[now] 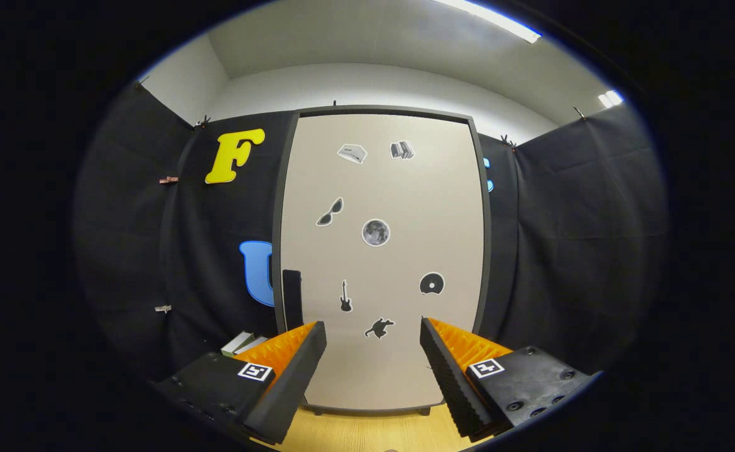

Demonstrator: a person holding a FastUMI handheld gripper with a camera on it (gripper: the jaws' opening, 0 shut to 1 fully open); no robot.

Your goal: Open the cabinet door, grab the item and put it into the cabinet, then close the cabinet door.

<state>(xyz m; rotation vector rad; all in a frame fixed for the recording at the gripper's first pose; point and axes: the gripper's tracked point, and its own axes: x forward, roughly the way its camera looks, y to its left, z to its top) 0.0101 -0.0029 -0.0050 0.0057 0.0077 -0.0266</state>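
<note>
- Facing the cabinet [380, 81] head-on, you have the gripper [374, 339] aimed at the lower part of its closed door [399, 263], with the fingers spread wide and nothing between them.
- The door looks fully shut, so you are most likely at the first step: getting it open.
- Look for the dark vertical handle [291, 298] on the door's left edge, just above and beyond the left finger [292, 370]. That is probably your grasp point, with the hinges likely on the opposite side.
- Shift left until the handle sits between the two fingers, then push forward so both pads can reach around it before you squeeze.
- Keep the fingers level with the handle's middle rather than its tip, so it cannot slip out as the door swings.
- Pull in an arc that follows the door, not straight back, or the grip may twist off.
- The item to store is hard to identify. A pale, flat, book-like object [242, 343] lies low to the left of the cabinet, partly hidden behind the left finger, and that may be it.
- Open the door wide enough to clear that object and leave room to reach inside.
- The stickers [375, 232] on the door are only decoration; ignore them when you line up.
</note>
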